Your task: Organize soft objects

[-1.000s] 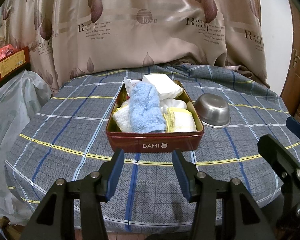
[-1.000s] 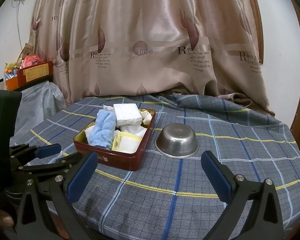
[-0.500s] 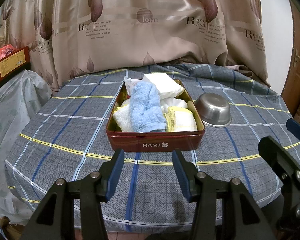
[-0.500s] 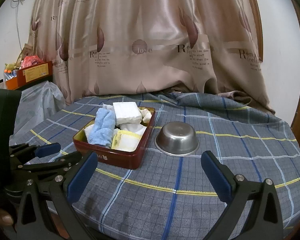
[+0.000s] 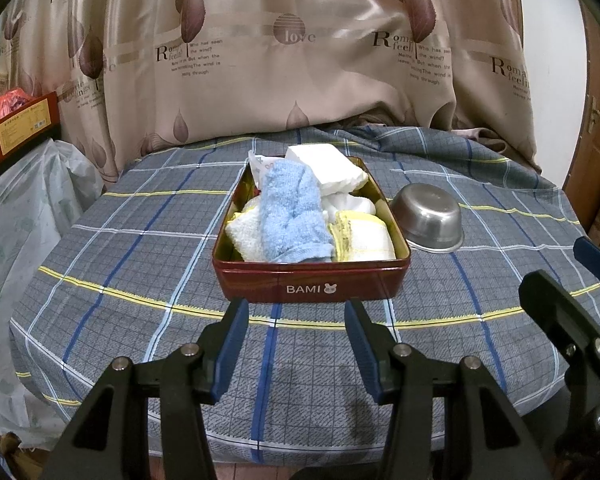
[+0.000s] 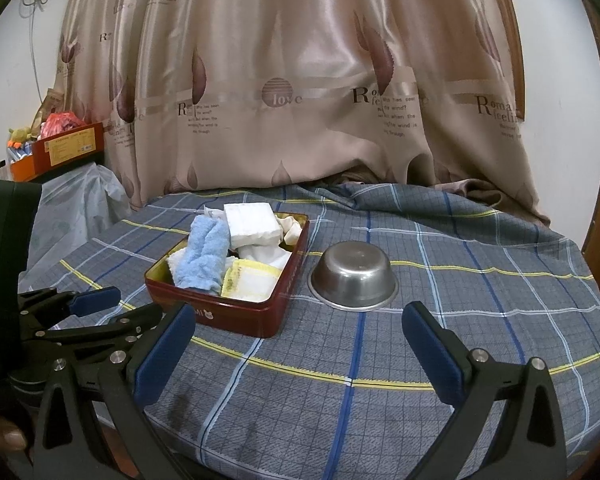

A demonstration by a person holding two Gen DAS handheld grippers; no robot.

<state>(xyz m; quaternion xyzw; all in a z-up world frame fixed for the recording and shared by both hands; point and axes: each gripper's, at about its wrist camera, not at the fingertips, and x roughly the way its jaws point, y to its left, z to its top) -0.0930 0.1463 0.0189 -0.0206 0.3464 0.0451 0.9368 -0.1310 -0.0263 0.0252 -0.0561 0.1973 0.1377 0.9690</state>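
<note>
- i see my left gripper (image 5: pixel 295 320) spread and empty, just short of the red tin (image 5: pixel 312 280) holding the blue towel (image 5: pixel 294 216) and white cloths.
- my right gripper (image 6: pixel 300 332) gapes wide, the upturned steel bowl (image 6: pixel 354 274) beyond it.
- the lower cloths are buried.
- the tin reads "bami"; the curtain (image 5: pixel 292 52) "love".

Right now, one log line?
left gripper: open, empty | right gripper: open, empty | towels in tin | bowl upside down
</note>
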